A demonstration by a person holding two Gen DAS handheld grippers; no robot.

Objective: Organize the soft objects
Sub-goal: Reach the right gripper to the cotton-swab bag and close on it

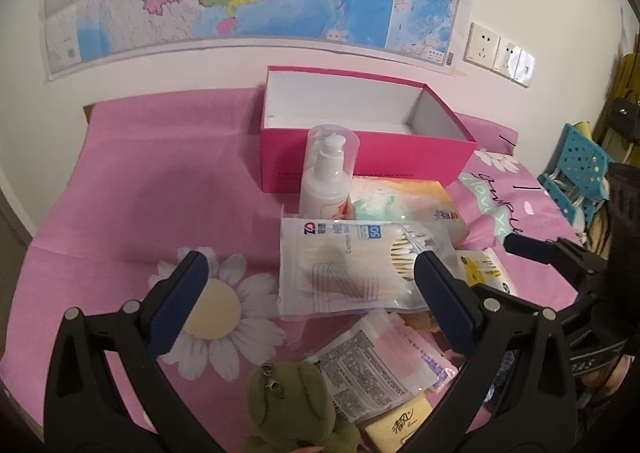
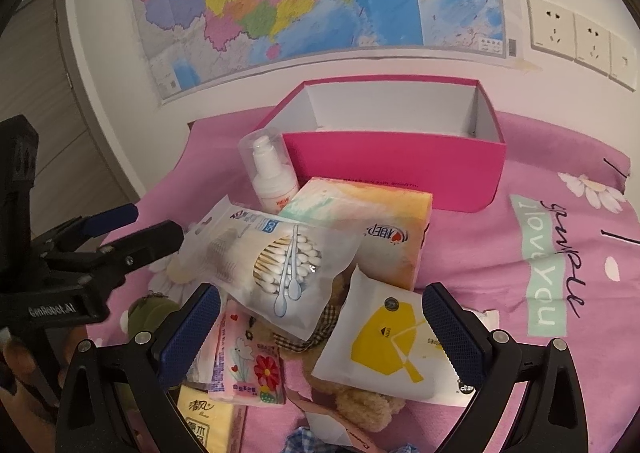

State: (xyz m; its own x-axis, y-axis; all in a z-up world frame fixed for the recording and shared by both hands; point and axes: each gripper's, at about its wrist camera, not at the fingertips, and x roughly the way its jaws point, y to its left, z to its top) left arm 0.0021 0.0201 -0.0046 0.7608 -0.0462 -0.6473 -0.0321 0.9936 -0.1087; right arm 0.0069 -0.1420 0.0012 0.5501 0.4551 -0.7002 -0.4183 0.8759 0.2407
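Both tools gaping, left tool [image 1: 310, 293] and right tool [image 2: 322, 327] — that upright lotion bottle [image 1: 326, 177] mid-frame could easily topple when the cotton swab bag [image 2: 272, 257] gets pulled.

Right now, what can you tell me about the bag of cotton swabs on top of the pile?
The cotton swab bag is a flat pouch of clear, crinkly plastic with a white printed panel, blue lettering and the number 50. Through it show a bundle of wooden-stick swabs with white tips. It looks sealed and lies tilted on top of the heap, resting against the orange tissue pack and over the white and yellow packet. Neither gripper touches it.
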